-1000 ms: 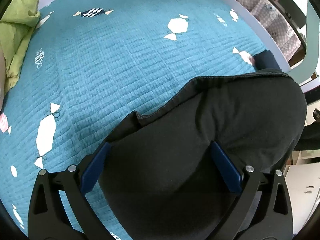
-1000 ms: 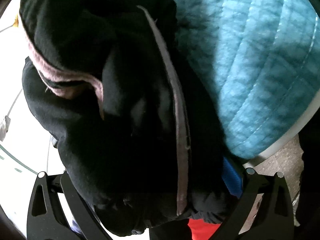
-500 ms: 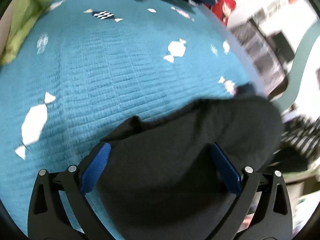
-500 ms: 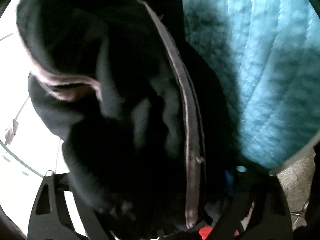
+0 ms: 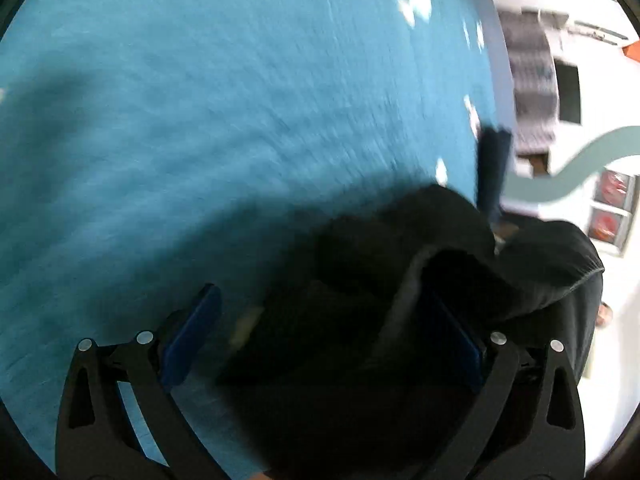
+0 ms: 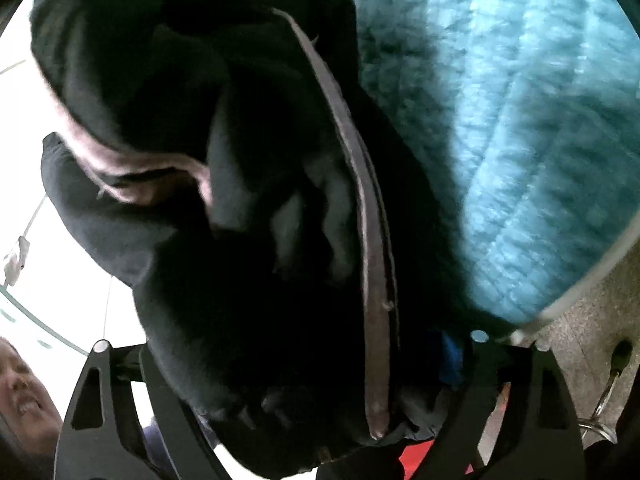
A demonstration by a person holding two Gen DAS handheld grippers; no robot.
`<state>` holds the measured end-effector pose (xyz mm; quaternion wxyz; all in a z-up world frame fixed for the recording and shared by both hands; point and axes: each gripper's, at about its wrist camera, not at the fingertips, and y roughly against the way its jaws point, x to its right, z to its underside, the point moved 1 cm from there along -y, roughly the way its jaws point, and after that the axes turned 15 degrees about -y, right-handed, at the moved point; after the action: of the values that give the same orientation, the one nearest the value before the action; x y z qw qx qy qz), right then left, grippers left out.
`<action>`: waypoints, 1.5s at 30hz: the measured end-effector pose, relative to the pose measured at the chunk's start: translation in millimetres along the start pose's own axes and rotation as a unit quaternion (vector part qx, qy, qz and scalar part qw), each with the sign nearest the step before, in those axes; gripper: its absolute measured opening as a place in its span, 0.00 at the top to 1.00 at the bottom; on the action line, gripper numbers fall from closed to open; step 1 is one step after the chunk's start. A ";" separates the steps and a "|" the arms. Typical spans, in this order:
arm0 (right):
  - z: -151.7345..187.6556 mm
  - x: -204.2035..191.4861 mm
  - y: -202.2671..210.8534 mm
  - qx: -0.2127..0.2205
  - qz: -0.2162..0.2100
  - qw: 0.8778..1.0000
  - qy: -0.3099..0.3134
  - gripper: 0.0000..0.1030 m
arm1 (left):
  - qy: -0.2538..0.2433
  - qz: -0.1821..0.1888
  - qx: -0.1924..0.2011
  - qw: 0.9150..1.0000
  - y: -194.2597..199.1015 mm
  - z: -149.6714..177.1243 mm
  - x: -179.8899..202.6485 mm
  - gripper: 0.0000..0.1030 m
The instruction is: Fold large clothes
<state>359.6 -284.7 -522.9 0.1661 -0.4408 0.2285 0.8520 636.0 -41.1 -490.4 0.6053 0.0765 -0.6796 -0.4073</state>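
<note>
Surface: a bed under a teal quilted cover with small white motifs, blurred in the left wrist view. Past the bed's right edge lie white floor and a patterned grey cloth.

Black garment: bunched at the bed's right edge, partly overhanging the floor. The left gripper has its fingers spread wide, cloth lying between them against the right pad; grip cannot be determined. The right gripper is buried in the garment, fingers hidden, state undeterminable. A pale seam strip runs down the fabric.

No legible writing.
</note>
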 end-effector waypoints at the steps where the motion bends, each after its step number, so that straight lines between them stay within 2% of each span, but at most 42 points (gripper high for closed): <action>1: -2.7 2.7 -3.0 0.000 -0.003 1.000 -0.013 0.15 | -0.009 0.010 -0.013 1.000 -6.7 -2.7 4.7 0.05; 3: -8.1 6.5 -5.4 -0.004 -0.015 0.999 -0.040 0.15 | -0.027 0.027 -0.019 0.999 -7.2 -3.7 14.2 0.09; 5: -8.5 11.8 -6.0 -0.009 -0.060 0.995 -0.078 0.15 | -0.038 0.035 -0.016 0.999 -4.1 0.5 23.2 0.10; 8: -5.9 10.1 -1.9 0.003 -0.100 0.990 -0.104 0.16 | -0.045 0.041 -0.012 0.998 1.7 8.4 38.8 0.11; 13: -10.5 -16.8 21.1 0.026 -0.135 0.985 -0.106 0.16 | -0.035 0.061 0.008 0.997 18.7 13.2 82.2 0.12; 16: -14.4 -46.1 43.9 0.033 -0.143 0.985 -0.088 0.16 | -0.035 0.074 0.019 0.996 26.6 0.4 116.6 0.12; 17: -4.8 -52.1 48.3 0.037 -0.144 0.985 -0.082 0.16 | -0.040 0.076 0.022 0.996 28.3 -6.2 131.5 0.12; 21: -24.7 -111.1 105.9 0.072 -0.165 0.983 -0.031 0.16 | -0.093 0.092 0.033 0.991 27.0 -55.3 214.3 0.12; 23: -39.6 -140.6 144.0 0.094 -0.171 0.981 -0.001 0.16 | -0.132 0.106 0.036 0.985 15.1 -98.3 269.4 0.12; 27: -82.9 -194.0 230.2 0.148 -0.171 0.973 0.055 0.16 | -0.184 0.130 0.041 0.973 -25.7 -175.5 357.5 0.12; 32: -145.0 -223.4 317.3 0.197 -0.175 0.958 0.108 0.16 | -0.240 0.143 0.048 0.959 -90.8 -262.1 449.3 0.12; 34: -180.6 -217.6 343.5 0.212 -0.169 0.957 0.108 0.16 | -0.242 0.131 0.046 0.960 -121.0 -289.5 460.7 0.12; 36: -216.5 -199.7 355.5 0.217 -0.146 0.960 0.095 0.14 | -0.218 0.101 0.045 0.970 -154.6 -312.7 454.7 0.12; 38: -263.7 -162.9 360.9 0.237 -0.082 0.967 0.047 0.12 | -0.187 0.004 0.045 0.981 -188.4 -328.6 425.8 0.12; 39: -277.7 -128.7 383.1 0.250 -0.046 0.967 0.014 0.12 | -0.164 -0.055 0.041 0.984 -199.1 -334.3 411.5 0.12; 40: -296.5 -107.3 381.8 0.270 0.019 0.962 -0.029 0.11 | -0.153 -0.114 0.031 0.981 -207.9 -338.6 398.2 0.12; 41: -305.5 -91.6 375.9 0.283 0.072 0.955 -0.058 0.09 | -0.152 -0.170 0.033 0.973 -207.5 -338.5 394.6 0.12; 42: -311.4 -84.1 374.8 0.298 0.102 0.946 -0.080 0.09 | -0.180 -0.196 0.049 0.963 -200.8 -335.5 402.9 0.12; 43: -309.0 -89.6 376.3 0.317 0.102 0.940 -0.073 0.09 | -0.214 -0.212 0.077 0.951 -189.7 -330.7 418.9 0.12; 44: -300.1 -105.5 381.0 0.353 0.134 0.925 -0.050 0.09 | -0.240 -0.238 0.092 0.937 -181.1 -324.5 433.3 0.12; 45: -292.0 -121.3 382.5 0.376 0.182 0.908 -0.025 0.09 | -0.293 -0.259 0.118 0.913 -170.4 -312.0 462.2 0.12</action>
<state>438.9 -772.5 -477.6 0.1674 -0.2753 0.6035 0.7294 727.7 -572.7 -269.2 0.2394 0.1978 -0.8257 -0.4709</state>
